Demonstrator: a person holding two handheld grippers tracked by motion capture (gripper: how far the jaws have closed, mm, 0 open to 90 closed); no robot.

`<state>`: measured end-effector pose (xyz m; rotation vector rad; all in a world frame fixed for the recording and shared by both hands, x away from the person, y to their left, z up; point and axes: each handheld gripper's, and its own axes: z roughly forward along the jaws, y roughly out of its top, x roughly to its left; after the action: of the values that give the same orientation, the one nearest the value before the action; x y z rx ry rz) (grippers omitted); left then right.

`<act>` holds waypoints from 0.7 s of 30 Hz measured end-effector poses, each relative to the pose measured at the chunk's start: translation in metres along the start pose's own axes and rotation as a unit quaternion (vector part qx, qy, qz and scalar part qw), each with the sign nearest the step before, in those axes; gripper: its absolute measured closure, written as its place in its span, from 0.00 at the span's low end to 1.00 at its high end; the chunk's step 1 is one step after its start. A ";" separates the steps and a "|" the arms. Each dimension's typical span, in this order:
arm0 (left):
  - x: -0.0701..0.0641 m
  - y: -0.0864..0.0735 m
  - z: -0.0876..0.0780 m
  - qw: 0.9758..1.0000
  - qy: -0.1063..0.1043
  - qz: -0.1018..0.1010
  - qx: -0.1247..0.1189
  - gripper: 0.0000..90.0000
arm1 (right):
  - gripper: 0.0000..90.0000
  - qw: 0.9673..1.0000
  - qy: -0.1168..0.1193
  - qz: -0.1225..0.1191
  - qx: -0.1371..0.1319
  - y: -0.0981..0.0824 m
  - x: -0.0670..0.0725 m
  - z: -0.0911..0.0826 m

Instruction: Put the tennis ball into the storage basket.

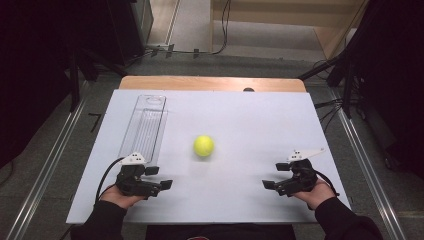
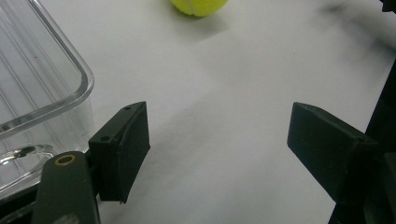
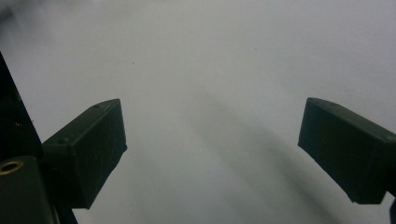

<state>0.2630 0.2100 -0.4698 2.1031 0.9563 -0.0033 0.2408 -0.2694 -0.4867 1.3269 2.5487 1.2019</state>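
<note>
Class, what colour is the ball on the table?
Yellow-green; the ball shows best in the high view.

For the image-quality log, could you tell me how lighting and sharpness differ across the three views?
High view: evenly lit white table, dark surroundings, tennis ball sharp. Left gripper view: clear tray rim catches glare, and the ball is cropped at the top edge. Right gripper view: dim, with soft shadows on the table.

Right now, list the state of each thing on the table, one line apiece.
Yellow-green tennis ball: resting free on the white table, untouched.
Clear plastic tray: upright, empty.
Left gripper: jaws open, holding nothing.
Right gripper: jaws open, holding nothing.
</note>
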 end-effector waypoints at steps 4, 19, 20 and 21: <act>0.000 0.000 0.000 1.000 0.000 0.000 0.001 0.24 | 0.06 1.000 0.000 -0.002 0.001 0.000 0.000 0.000; 0.000 0.000 0.000 1.000 -0.001 0.000 0.003 0.24 | 0.07 1.000 -0.001 -0.003 0.008 -0.001 0.001 0.001; 0.000 0.001 0.000 1.000 -0.001 0.000 0.003 0.24 | 0.07 1.000 -0.002 -0.003 0.009 -0.001 0.002 0.001; 0.000 0.001 0.000 1.000 -0.001 0.000 0.003 0.24 | 0.07 1.000 -0.002 -0.003 0.009 -0.001 0.002 0.001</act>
<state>0.2631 0.2100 -0.4691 2.1076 0.9553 -0.0088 0.2396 -0.2678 -0.4878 1.3227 2.5657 1.1771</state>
